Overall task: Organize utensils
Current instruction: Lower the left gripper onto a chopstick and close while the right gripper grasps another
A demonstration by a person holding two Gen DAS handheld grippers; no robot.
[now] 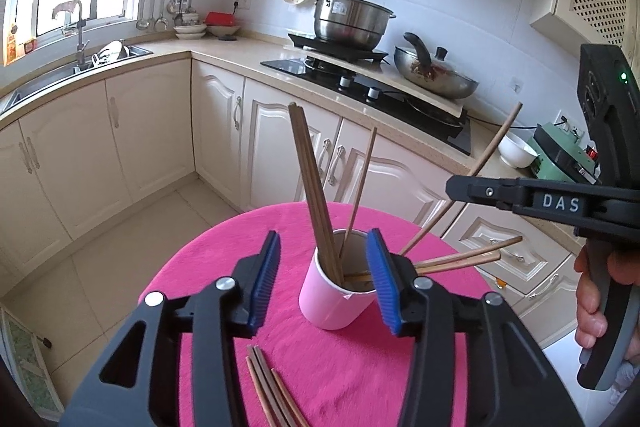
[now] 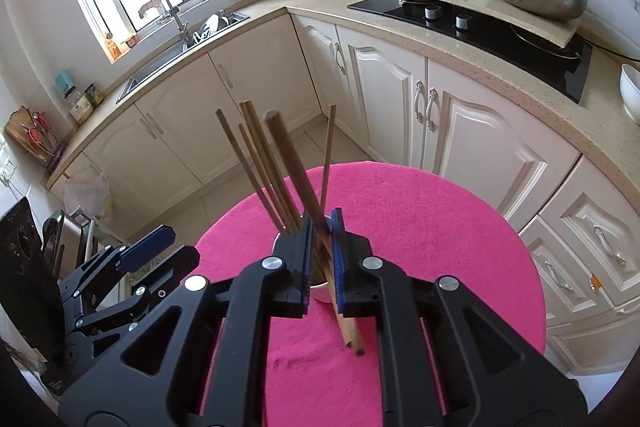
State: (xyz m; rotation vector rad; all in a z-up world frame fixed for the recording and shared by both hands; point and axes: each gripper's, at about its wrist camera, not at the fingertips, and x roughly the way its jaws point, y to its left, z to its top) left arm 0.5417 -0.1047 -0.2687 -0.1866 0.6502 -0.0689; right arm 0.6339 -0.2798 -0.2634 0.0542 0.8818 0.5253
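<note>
A pink cup (image 1: 330, 301) stands on the round pink table (image 1: 280, 235) with several wooden chopsticks (image 1: 314, 187) upright in it. My left gripper (image 1: 324, 279) is open, its blue pads on either side of the cup's rim, not touching. My right gripper (image 2: 322, 259) is shut on a chopstick (image 2: 294, 171) held slanted just above the cup (image 2: 320, 289); in the left wrist view this chopstick (image 1: 486, 157) slants up past the right gripper's finger (image 1: 480, 191). Loose chopsticks lie on the cloth near me (image 1: 272, 391) and behind the cup (image 1: 464, 259).
Cream kitchen cabinets (image 1: 152, 131) and a counter wrap around the table. A hob with a steel pot (image 1: 348, 21) and a lidded wok (image 1: 434, 73) is behind; a sink (image 1: 80, 67) is at the left. A white bowl (image 1: 516, 151) sits on the counter.
</note>
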